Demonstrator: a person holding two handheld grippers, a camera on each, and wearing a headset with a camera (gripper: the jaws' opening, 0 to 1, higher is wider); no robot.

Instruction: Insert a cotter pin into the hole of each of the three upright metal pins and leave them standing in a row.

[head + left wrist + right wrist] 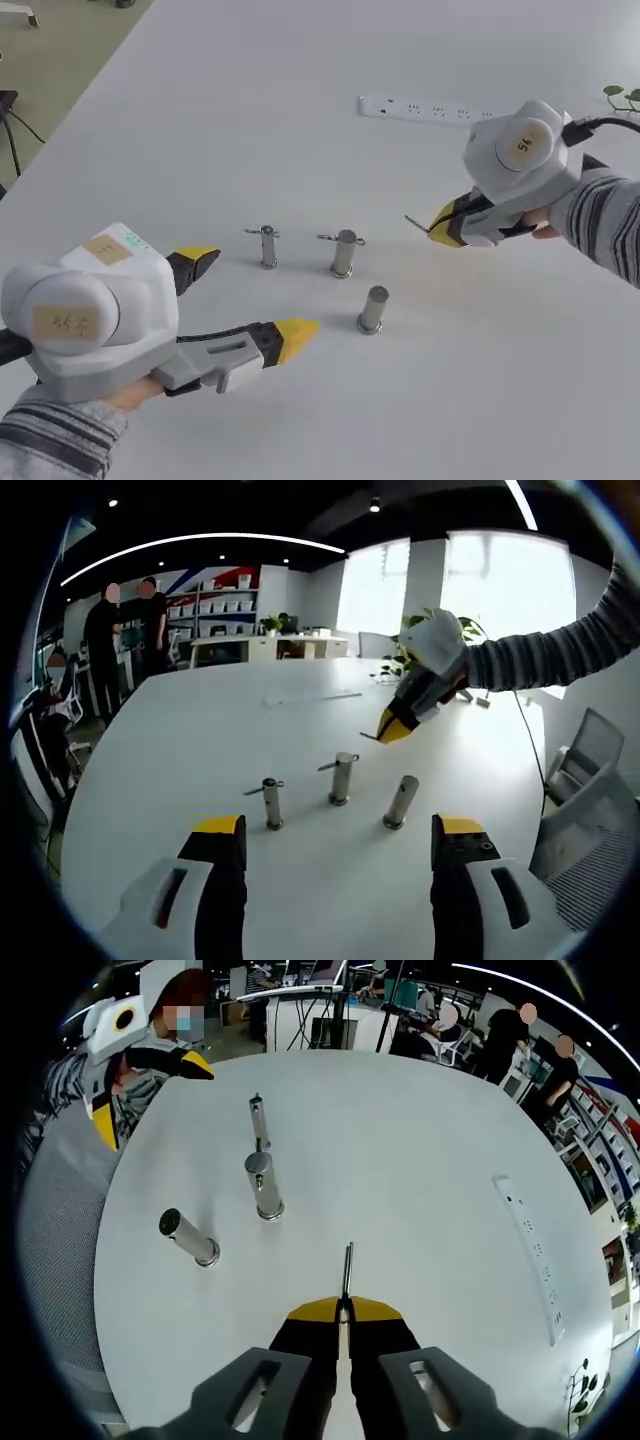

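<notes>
A loose cotter pin [347,1268] sticks forward out of the tips of the right claw [343,1312]. The jaws are pressed together on it, with no gap between them. That claw hangs above the white surface [300,130], to the right of the three upright metal pins, and touches none of them.

The bare pin [373,309] stands nearest the person, with nothing through its top, well apart from the held cotter pin. Behind it, the middle pin [344,253] and the left pin [268,246] stand side by side. Each has a fitted cotter [341,238] crossing its head.

The left claw [245,298] is spread wide and holds nothing. Its yellow tips sit low over the surface just left of the pins, and one tip is near the bare pin without touching it.

A power strip [425,110] lies far back on the surface, behind the right claw.
</notes>
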